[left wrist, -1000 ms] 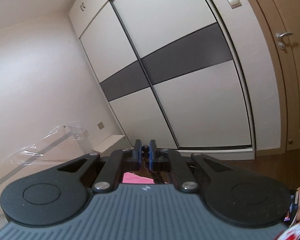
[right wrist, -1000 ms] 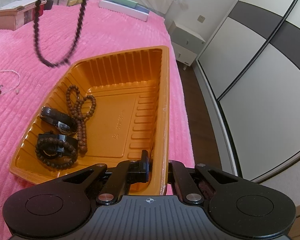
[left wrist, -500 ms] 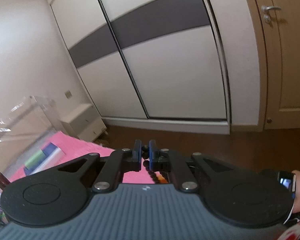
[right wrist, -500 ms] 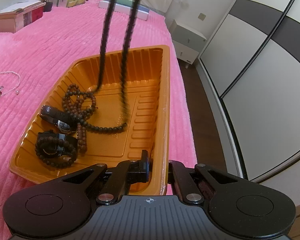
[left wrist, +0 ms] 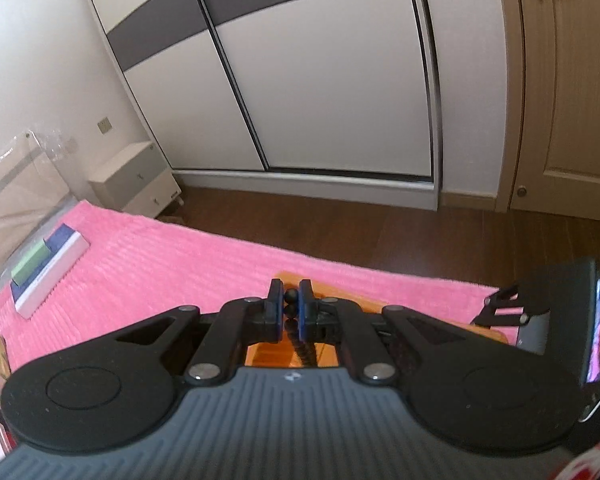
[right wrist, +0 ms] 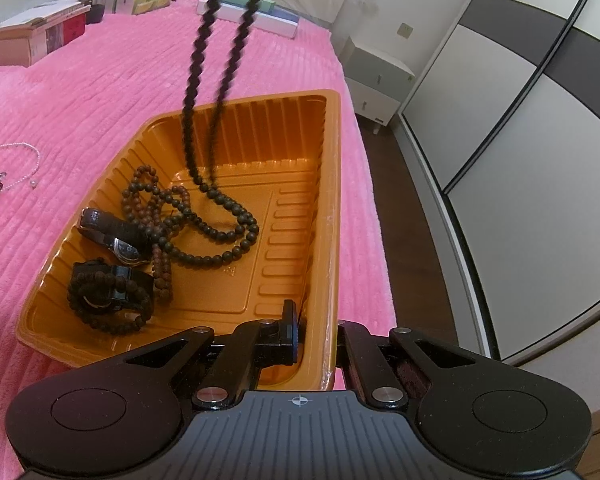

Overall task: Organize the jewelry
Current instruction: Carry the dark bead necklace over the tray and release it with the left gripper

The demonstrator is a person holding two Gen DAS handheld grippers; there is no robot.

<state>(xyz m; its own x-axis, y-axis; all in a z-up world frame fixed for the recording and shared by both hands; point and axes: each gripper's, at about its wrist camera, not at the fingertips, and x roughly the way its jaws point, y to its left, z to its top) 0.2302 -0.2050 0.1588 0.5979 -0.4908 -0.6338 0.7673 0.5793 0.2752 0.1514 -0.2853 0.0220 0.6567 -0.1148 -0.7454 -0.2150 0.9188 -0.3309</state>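
Over ribbed orange plastic tray: left hand-held gripper clamped on round-beaded dark necklace; right hand-held gripper pinching tray rim.

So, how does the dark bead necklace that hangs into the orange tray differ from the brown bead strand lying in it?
The dark bead necklace is nearly black; the brown bead strand is lighter and reddish. The necklace is only partly down: two lines rise out of the orange tray to the left gripper, shut on its beads. The brown strand lies wholly on the floor, folded beside a watch. Both are strings of round beads.
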